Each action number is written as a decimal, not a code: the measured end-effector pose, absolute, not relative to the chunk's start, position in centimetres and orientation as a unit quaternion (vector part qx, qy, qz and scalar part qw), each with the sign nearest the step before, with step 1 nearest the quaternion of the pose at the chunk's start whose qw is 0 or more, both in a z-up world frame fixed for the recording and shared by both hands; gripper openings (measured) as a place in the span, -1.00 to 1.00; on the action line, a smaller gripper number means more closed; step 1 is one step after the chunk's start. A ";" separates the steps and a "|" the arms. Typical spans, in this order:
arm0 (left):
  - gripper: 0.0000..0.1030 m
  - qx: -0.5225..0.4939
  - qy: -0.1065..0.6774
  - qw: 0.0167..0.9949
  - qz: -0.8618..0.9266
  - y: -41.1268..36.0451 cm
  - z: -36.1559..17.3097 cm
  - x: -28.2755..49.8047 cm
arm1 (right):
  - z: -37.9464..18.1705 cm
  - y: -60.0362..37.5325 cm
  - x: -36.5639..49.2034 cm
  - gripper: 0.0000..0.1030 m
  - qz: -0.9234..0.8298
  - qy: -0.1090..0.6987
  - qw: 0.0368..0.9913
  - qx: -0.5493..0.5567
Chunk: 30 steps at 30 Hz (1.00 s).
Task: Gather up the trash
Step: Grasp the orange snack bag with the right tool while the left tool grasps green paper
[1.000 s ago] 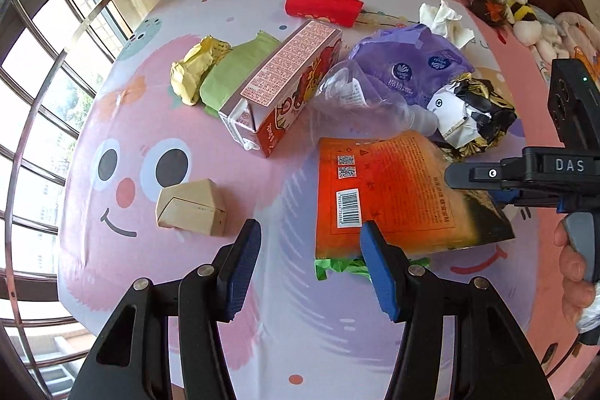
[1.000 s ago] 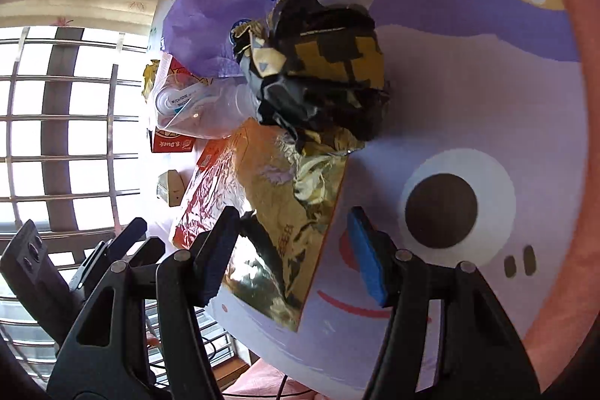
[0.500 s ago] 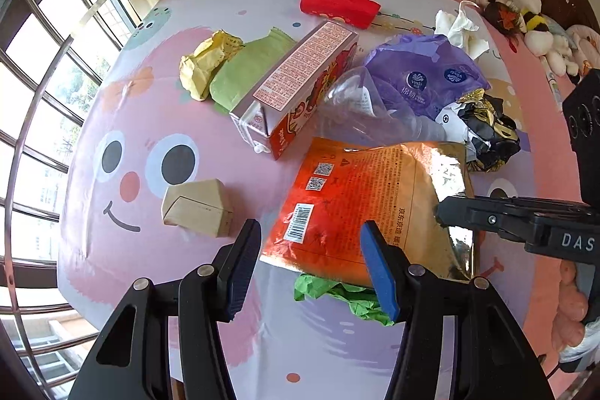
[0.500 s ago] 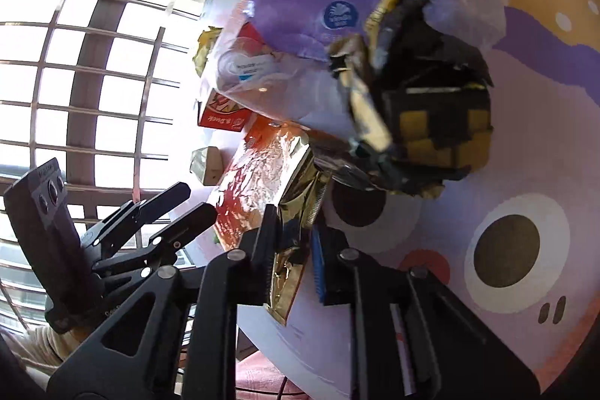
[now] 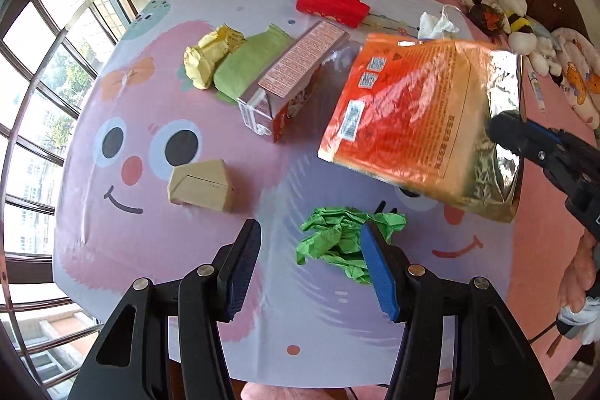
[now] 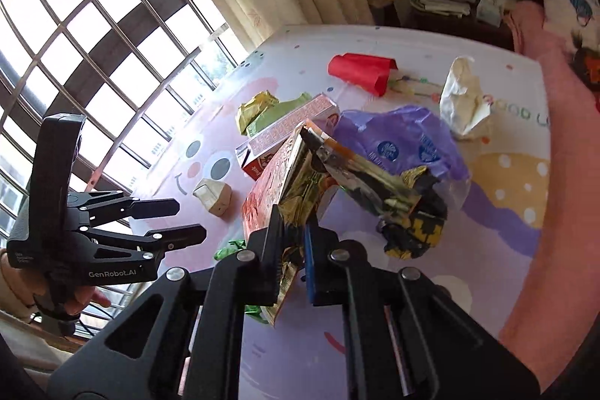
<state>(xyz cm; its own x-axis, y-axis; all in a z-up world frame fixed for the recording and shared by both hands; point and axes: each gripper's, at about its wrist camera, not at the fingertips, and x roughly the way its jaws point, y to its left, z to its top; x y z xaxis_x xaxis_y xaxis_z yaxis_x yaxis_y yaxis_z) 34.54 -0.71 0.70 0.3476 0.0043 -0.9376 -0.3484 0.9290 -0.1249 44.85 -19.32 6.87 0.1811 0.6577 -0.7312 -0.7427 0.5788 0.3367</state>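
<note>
Tan folded carton (image 5: 200, 185): left, on the cartoon sheet (image 5: 150, 250).
Yellow wrapper (image 5: 210, 60), light-green packet (image 5: 251, 66), red-and-white box (image 5: 296, 77): far centre, side by side.
Left gripper (image 5: 311, 263): fingers apart, nothing between; crumpled green paper (image 5: 337, 238) just beyond its right finger.
Orange foil bag (image 5: 416, 119): raised off the sheet, right.
Right gripper (image 6: 290, 231): fingers clamped on the bag's foil edge.

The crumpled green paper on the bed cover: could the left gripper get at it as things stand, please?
Probably yes. The crumpled green paper lies uncovered just ahead of the left gripper, whose fingers stand open and empty; the orange foil snack bag is held up clear by the right gripper.
</note>
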 end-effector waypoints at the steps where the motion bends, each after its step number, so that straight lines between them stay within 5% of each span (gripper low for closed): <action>1: 0.09 -0.155 0.565 0.804 0.103 -1.0 0.3 34.7 | 7.1 -19.4 44.6 -0.86 0.452 0.437 0.776 -0.059; 6: 0.53 -0.174 0.579 0.792 0.087 -2.2 -2.1 36.4 | 7.2 -19.2 43.9 -0.86 0.429 0.403 0.802 -0.100; 24: 0.53 -0.229 0.609 0.748 0.131 -2.4 -7.0 36.0 | 6.9 -20.2 41.9 -0.87 0.420 0.404 0.807 -0.092; 30: -0.01 -0.259 0.588 0.760 0.098 -2.1 -6.7 35.2 | 6.7 -19.9 40.3 -0.87 0.415 0.407 0.808 -0.097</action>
